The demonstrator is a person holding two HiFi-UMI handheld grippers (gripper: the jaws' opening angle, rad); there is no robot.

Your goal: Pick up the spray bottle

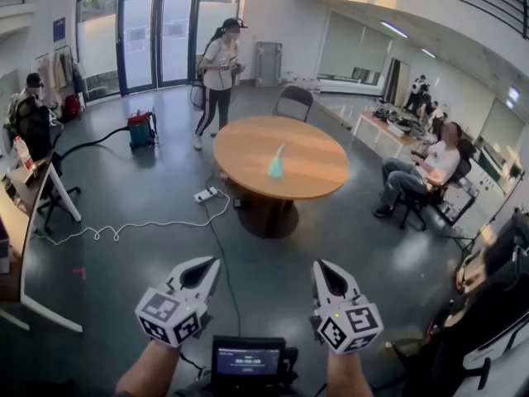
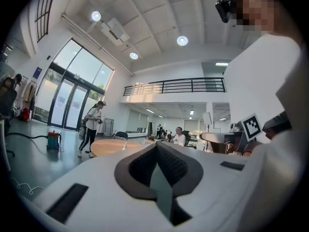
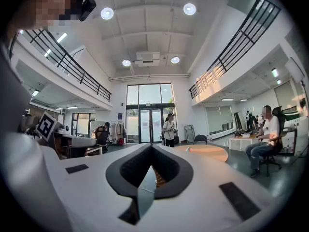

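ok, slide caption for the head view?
Shut and empty, the left hand-held gripper and right hand-held gripper face the spray bottle on the round table.

The pale turquoise plastic spray bottle point(image 1: 276, 165) is half clear. The round wooden worktop point(image 1: 318, 160) is orange-brown, with a darker brown foot. The glossy floor point(image 1: 149, 263) is dark grey-green, and the thin cable point(image 1: 157, 223) on it is white. The left tongs point(image 1: 207, 268) and the right tongs point(image 1: 325, 271) are white with black inner pads; their cubes point(image 1: 169, 317) show black square patterns on white
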